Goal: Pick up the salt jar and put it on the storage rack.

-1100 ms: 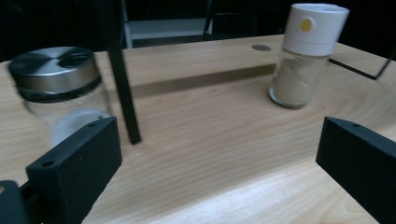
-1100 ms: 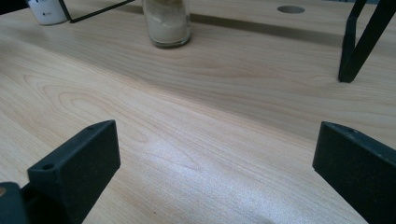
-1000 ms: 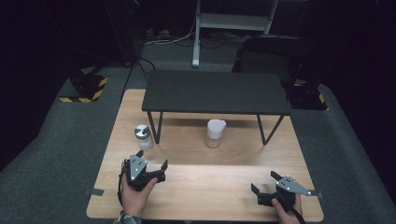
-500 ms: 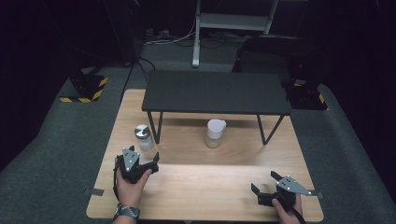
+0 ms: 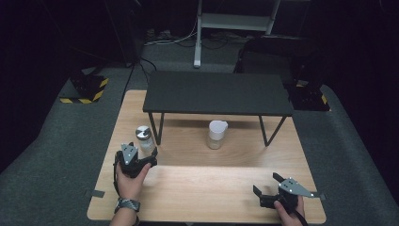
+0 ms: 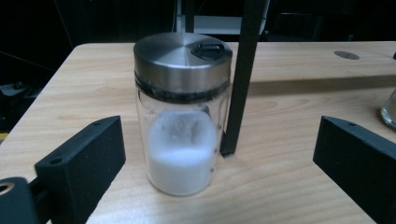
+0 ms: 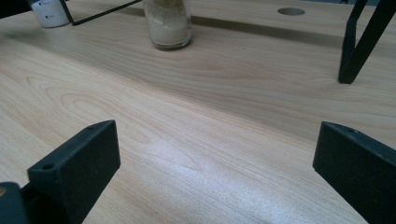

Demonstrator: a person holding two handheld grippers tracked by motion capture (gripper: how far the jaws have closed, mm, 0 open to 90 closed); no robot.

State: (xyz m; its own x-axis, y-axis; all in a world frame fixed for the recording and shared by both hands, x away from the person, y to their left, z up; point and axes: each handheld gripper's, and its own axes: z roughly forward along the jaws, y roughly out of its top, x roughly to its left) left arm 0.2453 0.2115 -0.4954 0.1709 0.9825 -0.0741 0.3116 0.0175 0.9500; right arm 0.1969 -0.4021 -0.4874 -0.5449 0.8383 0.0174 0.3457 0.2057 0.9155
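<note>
The left tool [image 6: 212, 158], jaws apart and just closing a little, frames one glass jar [image 6: 183, 114] standing untouched on the wooden surface [image 5: 197, 188]: steel lid, white powder half up. The right tool [image 5: 272, 187] is apart. Farther off stand one white-lidded jar [image 5: 216, 134] and one black rack [image 5: 216, 92].

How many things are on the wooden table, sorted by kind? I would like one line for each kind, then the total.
Glass jars: 2, the steel-lid jar and the white-lid jar
Black shelf stand: 1
Hand-held grippers: 2, left gripper and right gripper
Total: 5
</note>
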